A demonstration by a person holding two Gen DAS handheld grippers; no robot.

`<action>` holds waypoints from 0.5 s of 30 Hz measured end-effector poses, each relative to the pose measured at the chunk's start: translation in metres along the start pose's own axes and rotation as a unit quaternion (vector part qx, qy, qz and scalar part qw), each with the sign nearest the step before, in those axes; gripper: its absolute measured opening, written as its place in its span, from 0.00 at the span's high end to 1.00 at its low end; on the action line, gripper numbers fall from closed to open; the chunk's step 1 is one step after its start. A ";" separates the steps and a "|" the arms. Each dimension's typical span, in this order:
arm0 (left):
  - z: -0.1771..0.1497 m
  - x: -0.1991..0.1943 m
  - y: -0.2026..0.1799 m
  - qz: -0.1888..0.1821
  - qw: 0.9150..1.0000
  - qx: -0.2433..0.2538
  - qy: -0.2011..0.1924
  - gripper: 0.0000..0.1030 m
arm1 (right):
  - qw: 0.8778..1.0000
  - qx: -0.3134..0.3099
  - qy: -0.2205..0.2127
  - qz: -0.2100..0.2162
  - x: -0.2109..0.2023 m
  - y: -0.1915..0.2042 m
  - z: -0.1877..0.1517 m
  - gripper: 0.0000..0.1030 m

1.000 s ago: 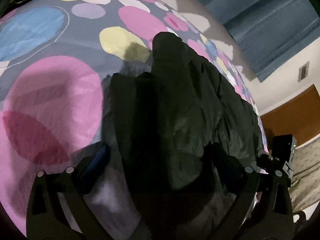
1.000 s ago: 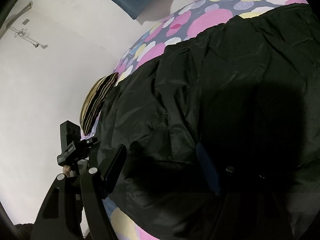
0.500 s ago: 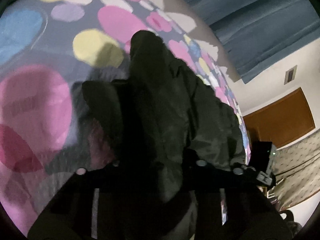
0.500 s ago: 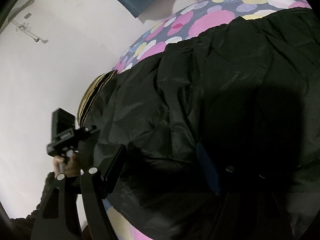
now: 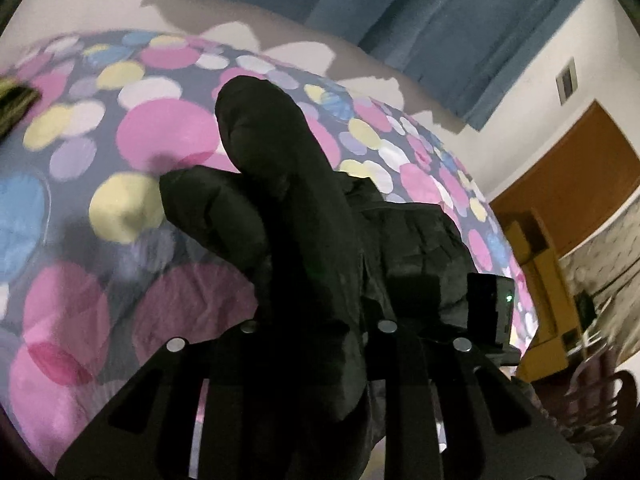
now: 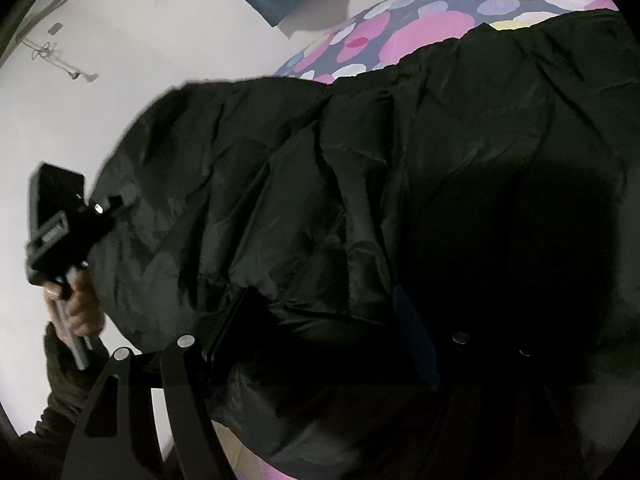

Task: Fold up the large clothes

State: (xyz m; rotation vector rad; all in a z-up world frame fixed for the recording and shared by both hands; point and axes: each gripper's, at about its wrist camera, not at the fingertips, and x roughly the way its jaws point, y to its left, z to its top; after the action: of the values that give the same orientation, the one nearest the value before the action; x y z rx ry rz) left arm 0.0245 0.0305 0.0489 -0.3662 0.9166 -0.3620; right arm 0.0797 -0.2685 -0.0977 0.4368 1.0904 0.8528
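My left gripper (image 5: 316, 344) has closed: a second ago its fingers stood wide apart around the dark cloth, and now they are pinched together on a thick bunch of the black jacket (image 5: 288, 200). It has also risen, so the view tips up toward the blue curtain (image 5: 420, 8) and the brown door (image 5: 568, 184), and the sleeve-like end of the jacket stands up off the spotted bedspread (image 5: 168, 136) instead of lying flat on it

From my right side, that lifted left part of the jacket (image 6: 360, 200) now swells up against the white wall (image 6: 140, 40), covering the striped cushion that showed there before. The rest is spread over the bed toward the far right. My right gripper (image 6: 320, 332) has its fingers apart, one on each side of the near hem, and I cannot tell whether they press the cloth

I judge the fold has begun: the left edge is caught and raised, ready to be carried across to the right
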 end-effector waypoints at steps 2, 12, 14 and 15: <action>0.007 0.001 -0.020 0.010 1.000 0.020 0.004 0.80 | 1.000 -0.002 0.002 0.004 -0.001 -0.001 0.000 0.30; 0.025 0.038 -0.126 0.057 0.988 0.137 0.038 0.80 | 1.000 -0.008 0.008 0.023 -0.006 -0.004 -0.004 0.31; 0.024 0.052 -0.143 0.068 0.984 0.158 0.047 0.80 | 0.999 -0.011 0.011 0.028 -0.009 -0.003 -0.005 0.31; 0.023 0.059 -0.152 0.075 0.981 0.170 0.050 0.80 | 0.999 -0.011 0.015 0.034 -0.011 -0.004 -0.004 0.31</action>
State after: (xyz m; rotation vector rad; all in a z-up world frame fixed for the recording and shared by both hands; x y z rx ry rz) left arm 0.0539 -0.1264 0.0896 0.0359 0.9549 -0.3940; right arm 0.0758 -0.2803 -0.0953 0.4470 1.0981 0.9329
